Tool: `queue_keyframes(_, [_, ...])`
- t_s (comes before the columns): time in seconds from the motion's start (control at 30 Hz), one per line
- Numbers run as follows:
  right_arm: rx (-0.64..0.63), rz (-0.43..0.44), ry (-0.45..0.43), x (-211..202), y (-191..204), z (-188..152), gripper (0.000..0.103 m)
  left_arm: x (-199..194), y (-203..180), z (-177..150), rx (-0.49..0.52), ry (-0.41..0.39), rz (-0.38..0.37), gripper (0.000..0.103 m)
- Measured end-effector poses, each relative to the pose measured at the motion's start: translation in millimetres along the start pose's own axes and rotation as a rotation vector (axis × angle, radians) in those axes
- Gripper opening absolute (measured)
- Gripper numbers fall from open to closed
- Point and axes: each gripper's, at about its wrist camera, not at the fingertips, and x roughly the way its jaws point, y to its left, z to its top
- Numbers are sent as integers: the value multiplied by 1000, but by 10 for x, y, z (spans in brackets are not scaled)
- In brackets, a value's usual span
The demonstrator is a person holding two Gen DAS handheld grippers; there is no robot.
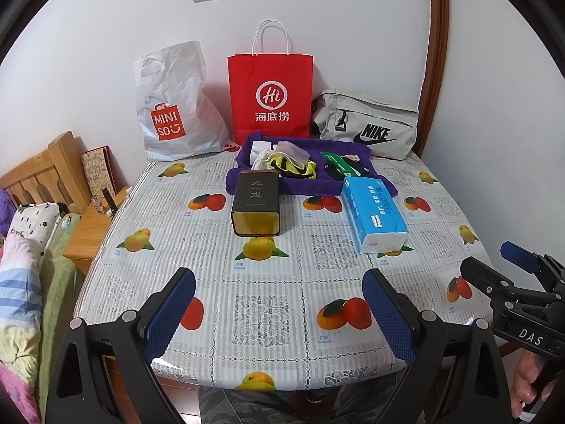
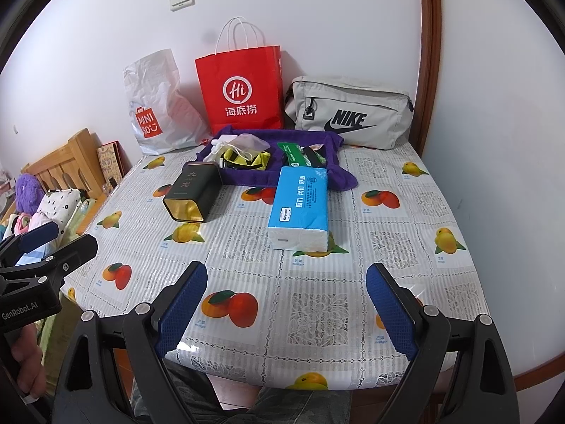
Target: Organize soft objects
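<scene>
A blue tissue pack (image 1: 376, 213) (image 2: 300, 208) lies on the fruit-print table, partly on a purple towel (image 1: 247, 180) (image 2: 339, 176). The towel holds a yellow pouch (image 1: 293, 168) (image 2: 247, 159), a green packet (image 1: 340, 162) (image 2: 295, 153) and white items. A dark tin box (image 1: 256, 203) (image 2: 192, 190) lies in front. A white Miniso bag (image 1: 173, 106) (image 2: 155, 106), red paper bag (image 1: 270, 95) (image 2: 243, 92) and grey Nike bag (image 1: 367, 125) (image 2: 349, 116) stand at the back. My left gripper (image 1: 279, 289) and right gripper (image 2: 286, 282) are open and empty over the table's near edge.
The table (image 1: 268, 282) (image 2: 317, 282) stands against a white wall, with a wooden door frame (image 1: 436, 53) at the right. A bed with bedding (image 1: 24, 265) and a wooden nightstand (image 1: 91, 226) lie to the left. Each gripper shows in the other's view, the right one (image 1: 501, 272) and the left one (image 2: 53, 243).
</scene>
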Motion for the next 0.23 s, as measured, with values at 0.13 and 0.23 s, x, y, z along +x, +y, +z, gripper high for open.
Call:
queue_keyframes(0.13, [-2, -1, 0, 4, 8, 3, 91, -1, 5, -3, -1, -2, 1, 96])
queue_keyframes(0.23, [-3, 3, 1, 5, 14, 3, 91, 3, 10, -6, -3, 1, 1, 96])
